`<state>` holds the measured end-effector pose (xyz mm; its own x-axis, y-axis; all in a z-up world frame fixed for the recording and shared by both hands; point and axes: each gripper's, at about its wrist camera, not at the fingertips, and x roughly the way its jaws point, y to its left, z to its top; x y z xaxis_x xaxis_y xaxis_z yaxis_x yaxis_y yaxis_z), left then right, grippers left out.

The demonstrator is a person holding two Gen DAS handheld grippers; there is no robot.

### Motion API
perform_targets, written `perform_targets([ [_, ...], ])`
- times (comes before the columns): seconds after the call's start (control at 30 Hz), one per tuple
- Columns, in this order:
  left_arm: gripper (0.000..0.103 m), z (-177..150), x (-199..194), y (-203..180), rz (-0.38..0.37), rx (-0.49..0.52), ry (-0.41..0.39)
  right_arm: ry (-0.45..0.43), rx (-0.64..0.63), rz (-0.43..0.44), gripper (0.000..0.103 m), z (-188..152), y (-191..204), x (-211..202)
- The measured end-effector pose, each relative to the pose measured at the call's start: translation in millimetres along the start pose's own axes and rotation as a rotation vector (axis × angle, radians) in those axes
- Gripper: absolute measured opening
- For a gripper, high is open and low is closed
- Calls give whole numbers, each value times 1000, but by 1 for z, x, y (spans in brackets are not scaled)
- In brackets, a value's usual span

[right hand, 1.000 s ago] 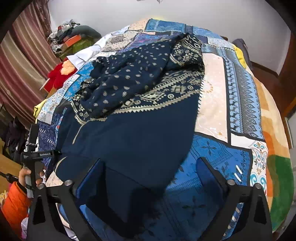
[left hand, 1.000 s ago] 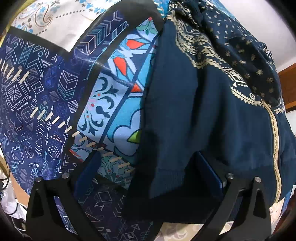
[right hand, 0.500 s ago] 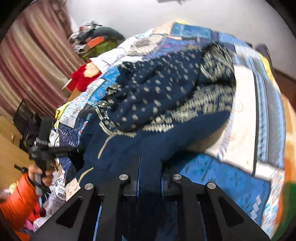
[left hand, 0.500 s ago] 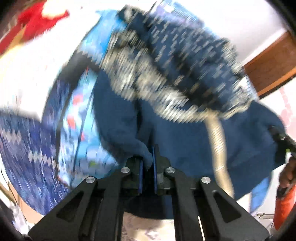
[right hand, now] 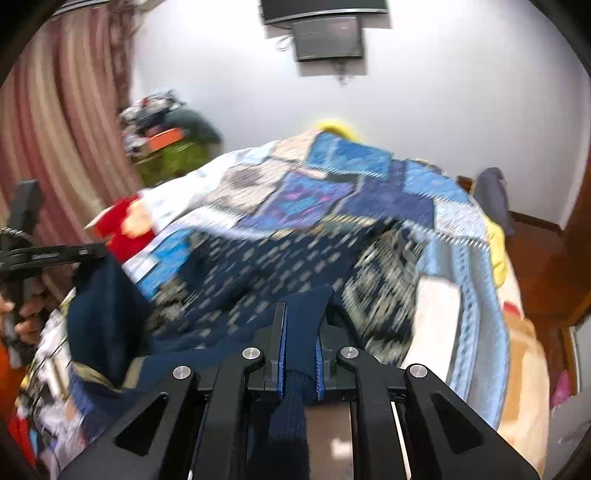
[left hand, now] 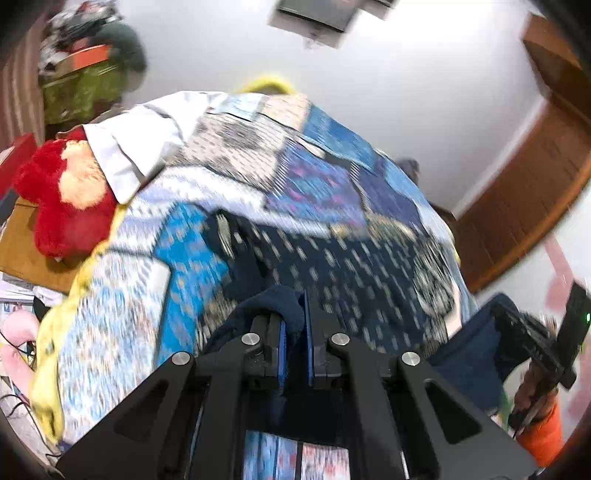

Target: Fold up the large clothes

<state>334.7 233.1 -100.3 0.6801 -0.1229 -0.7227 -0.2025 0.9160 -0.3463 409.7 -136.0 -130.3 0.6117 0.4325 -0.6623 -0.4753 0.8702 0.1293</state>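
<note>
A large navy garment [left hand: 332,258] with a gold print lies across a patchwork bed cover [left hand: 229,147], blurred by motion. My left gripper [left hand: 293,317] is shut on a fold of its plain navy hem, lifted off the bed. The right gripper [right hand: 301,332] is shut on another stretch of the same navy garment [right hand: 280,266], with ribbed cloth hanging down between its pads. In the left wrist view the other gripper [left hand: 535,339] shows at the right edge with a person's hand on its handle. The right wrist view has the left gripper [right hand: 48,254] at its left edge, cloth hanging from it.
A red plush toy [left hand: 62,199] and a white folded cloth [left hand: 133,144] lie at the bed's left side. A pile of clutter [right hand: 166,133] stands in the far corner by striped curtains [right hand: 55,129]. A screen [right hand: 325,33] hangs on the white wall. A wooden door [left hand: 535,166] is at right.
Both grippers went from wide open over the hem to shut on it, then rose and tipped up. The hem has lifted off the bed, and the wall and screen have come into view.
</note>
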Motion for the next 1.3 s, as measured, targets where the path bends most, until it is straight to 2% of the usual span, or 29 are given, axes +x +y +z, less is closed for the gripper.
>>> perform_targets([
  [0.07,8,19,19,11,69,-36,-18,3,36,-40,9,25,-19,29],
  [0.13,7,32,47,23,186,-48,-25,22,71,-75,9,42,-36,57],
  [0.2,8,37,81,39,268,-57,7,53,73,-142,9,50,-52,90],
  [0.27,8,34,116,56,269,-98,69,117,72,-203,9,47,-69,131],
  [0.33,8,27,147,68,302,-118,122,186,80,-220,9,37,-83,163],
  [0.4,9,18,171,74,317,-106,160,210,98,-191,10,23,-97,182],
  [0.5,11,7,192,80,331,-80,188,175,91,-137,10,18,-106,179],
  [0.67,12,5,193,68,386,52,202,202,57,-78,10,17,-116,157],
  [0.73,12,4,189,66,426,85,216,192,29,-139,10,16,-121,141],
  [0.77,12,4,182,65,448,102,213,188,15,-224,10,15,-125,134],
  [0.8,14,4,175,62,443,107,199,187,-3,-344,10,14,-130,127],
  [0.83,20,4,164,60,431,109,180,192,-16,-410,10,13,-137,120],
  [0.87,25,5,151,57,414,112,152,192,-11,-411,10,11,-143,111],
  [0.9,49,5,138,54,417,118,130,182,12,-368,10,7,-149,98],
  [0.93,82,6,124,50,450,137,92,174,33,-328,10,5,-151,89],
  [0.97,95,6,115,47,474,150,56,166,49,-289,10,2,-152,80],
  [1.0,95,6,99,42,501,172,-6,159,58,-254,10,0,-150,71],
  [1.07,96,7,80,37,512,190,-35,149,58,-205,10,-3,-140,58],
  [1.13,96,7,77,35,493,175,-17,138,46,-163,10,-5,-124,50],
  [1.2,96,1,76,30,443,164,14,130,28,-108,10,-8,-104,48],
  [1.3,96,-18,83,13,404,175,43,127,6,-32,10,-11,-75,51],
])
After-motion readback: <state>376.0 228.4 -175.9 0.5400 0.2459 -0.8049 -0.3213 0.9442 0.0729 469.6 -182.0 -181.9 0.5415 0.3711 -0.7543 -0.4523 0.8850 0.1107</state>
